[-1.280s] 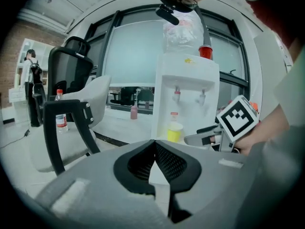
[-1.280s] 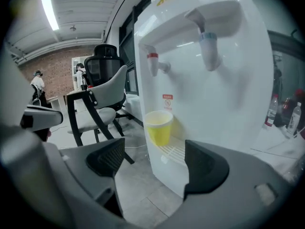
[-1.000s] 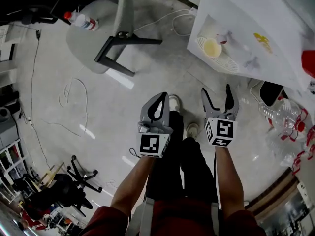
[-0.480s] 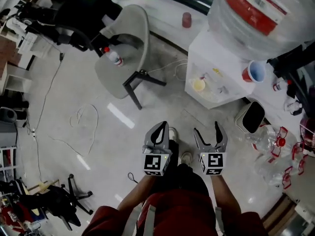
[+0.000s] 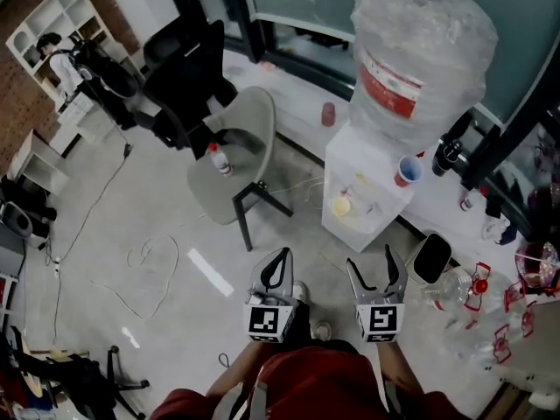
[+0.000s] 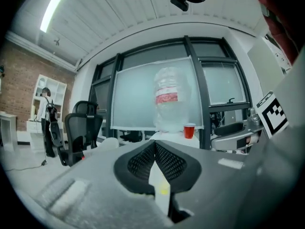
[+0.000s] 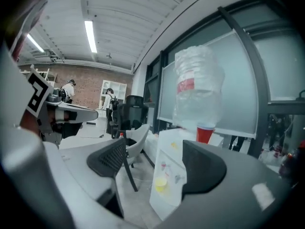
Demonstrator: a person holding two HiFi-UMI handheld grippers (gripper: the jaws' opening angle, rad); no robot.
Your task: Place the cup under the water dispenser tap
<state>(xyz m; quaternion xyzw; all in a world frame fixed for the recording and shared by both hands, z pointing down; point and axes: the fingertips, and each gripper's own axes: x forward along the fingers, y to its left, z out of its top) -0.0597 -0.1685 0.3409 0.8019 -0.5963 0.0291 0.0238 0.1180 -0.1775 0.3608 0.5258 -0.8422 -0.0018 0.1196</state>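
Note:
A red cup [image 5: 407, 171] stands on the top of the white water dispenser [image 5: 378, 185], beside the big clear bottle [image 5: 422, 59]. Two taps and a round yellow thing [image 5: 340, 206] show on the dispenser's front. My left gripper [image 5: 279, 261] is low in the head view with its jaws shut and nothing between them. My right gripper [image 5: 374, 265] is open and empty beside it. Both are well short of the dispenser. The left gripper view shows the red cup [image 6: 189, 130] far beyond the left gripper [image 6: 155, 157]. In the right gripper view, the dispenser [image 7: 167, 173] and red cup [image 7: 205, 133] appear beyond the right gripper [image 7: 159, 173].
A grey chair [image 5: 248, 138] with a small bottle [image 5: 219, 158] on its seat stands left of the dispenser, a black office chair [image 5: 185, 75] behind it. Empty clear bottles [image 5: 468, 294] and a black bin [image 5: 432, 257] lie to the right. A cable [image 5: 147, 268] loops on the floor.
The head view has lifted and drawn back, so the whole dispenser and its bottle now show. Both grippers sit lower in the frame; the left stays shut, the right open.

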